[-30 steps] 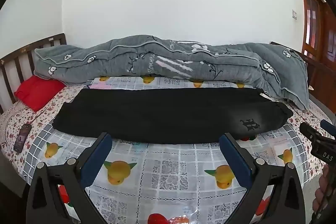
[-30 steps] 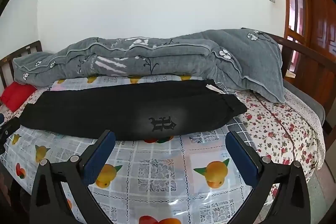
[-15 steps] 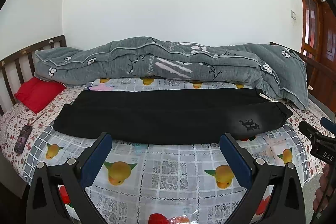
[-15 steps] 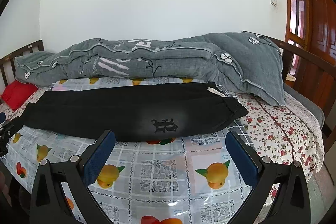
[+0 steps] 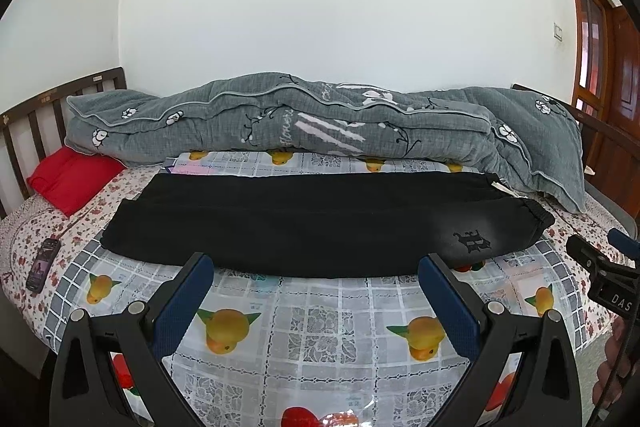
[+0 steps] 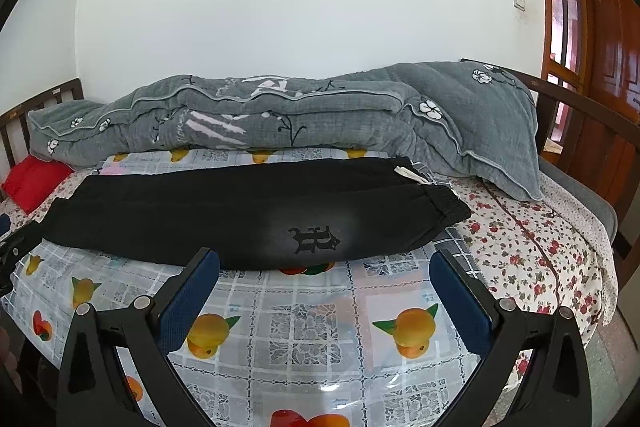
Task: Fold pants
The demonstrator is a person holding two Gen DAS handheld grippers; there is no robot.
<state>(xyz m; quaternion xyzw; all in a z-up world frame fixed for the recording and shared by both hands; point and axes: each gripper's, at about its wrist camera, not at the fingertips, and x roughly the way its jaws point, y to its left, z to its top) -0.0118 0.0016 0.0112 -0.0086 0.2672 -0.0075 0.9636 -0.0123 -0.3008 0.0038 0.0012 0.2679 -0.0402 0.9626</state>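
Where the quilt [image 5: 320,123] lies, pants [image 5: 320,223] far edge hides.

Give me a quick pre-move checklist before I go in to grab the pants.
1. Left gripper open and empty: ok, jaws spread wide.
2. Right gripper open and empty: ok, jaws spread wide.
3. Pants flat, lengthwise across the bed, already doubled leg on leg: ok.
4. Waistband toward the right gripper, cuffs toward the left: ok.
5. Nothing lying on the pants: ok; the quilt sits behind them, the phone off to the left.
6. Grippers touching fabric: not ok, both hover short of the near edge.
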